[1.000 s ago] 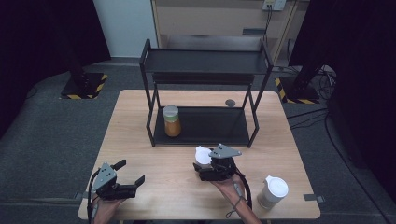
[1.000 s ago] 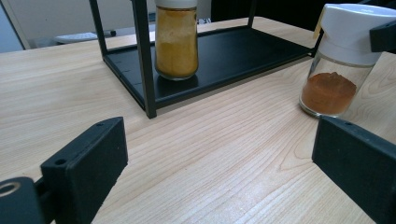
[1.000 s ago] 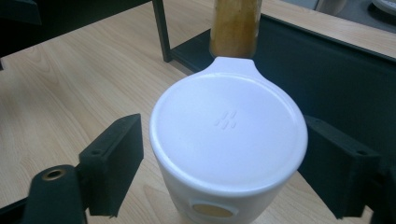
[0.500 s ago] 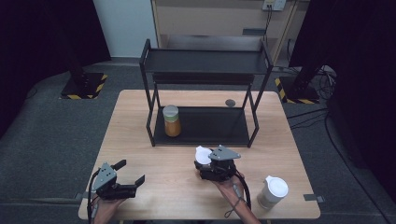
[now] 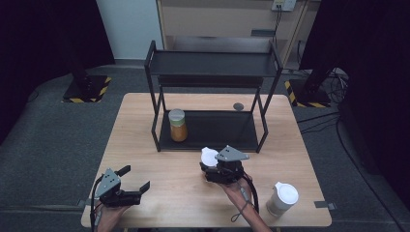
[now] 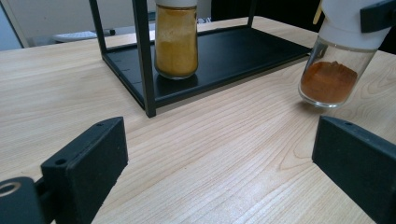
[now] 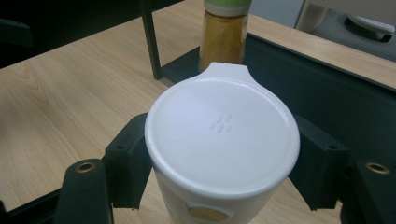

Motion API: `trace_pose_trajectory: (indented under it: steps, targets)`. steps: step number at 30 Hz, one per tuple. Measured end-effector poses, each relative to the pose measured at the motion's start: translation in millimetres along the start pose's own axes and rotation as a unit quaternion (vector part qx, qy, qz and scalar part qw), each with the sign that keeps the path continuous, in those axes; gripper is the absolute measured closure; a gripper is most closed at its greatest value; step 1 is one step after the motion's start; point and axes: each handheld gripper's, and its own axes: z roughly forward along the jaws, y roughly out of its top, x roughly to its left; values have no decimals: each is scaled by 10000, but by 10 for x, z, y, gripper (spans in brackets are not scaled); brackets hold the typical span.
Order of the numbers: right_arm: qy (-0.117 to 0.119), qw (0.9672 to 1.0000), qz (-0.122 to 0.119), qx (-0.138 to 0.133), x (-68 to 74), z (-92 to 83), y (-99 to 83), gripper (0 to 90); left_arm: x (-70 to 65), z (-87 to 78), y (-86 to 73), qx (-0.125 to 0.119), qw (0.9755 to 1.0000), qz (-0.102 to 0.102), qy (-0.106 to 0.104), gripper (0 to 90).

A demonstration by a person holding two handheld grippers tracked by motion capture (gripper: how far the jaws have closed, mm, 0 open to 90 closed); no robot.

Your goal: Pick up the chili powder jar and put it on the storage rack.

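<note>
A pale wooden table (image 5: 145,145) carries everything. At its twelve o'clock side stands a black metal two-tier shelf rack (image 5: 212,63), its lower tray resting on the wood. On that tray, toward nine o'clock, sits a clear glass jar of yellow-orange powder with a pale lid (image 5: 177,124). At the table's five o'clock corner stands a white lidded plastic cup (image 5: 283,198), well apart from both tools.

Near the table's six o'clock edge, just right of centre, the right gripper (image 5: 212,166) has just been closing and is now clamped on a clear glass spice jar with a white flip-top cap (image 5: 209,157); the right gripper view shows a black jaw pressed against either side of the cap (image 7: 222,135). In the left gripper view that jar (image 6: 338,65) shows reddish-brown powder in its bottom, leans a little, and its base seems just off the wood. It lies just in front of the rack's lower tray.

At seven o'clock the left gripper (image 5: 138,179) rests with its jaws wide apart, nothing between them.
</note>
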Motion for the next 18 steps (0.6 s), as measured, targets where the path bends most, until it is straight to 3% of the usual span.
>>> trace_pose_trajectory:
  steps: [18]
  targets:
    - [-169, 9997, 116, -162, 1, 60, 386, 315, 9, 3, -1, 15, 10000, -3, 0, 30]
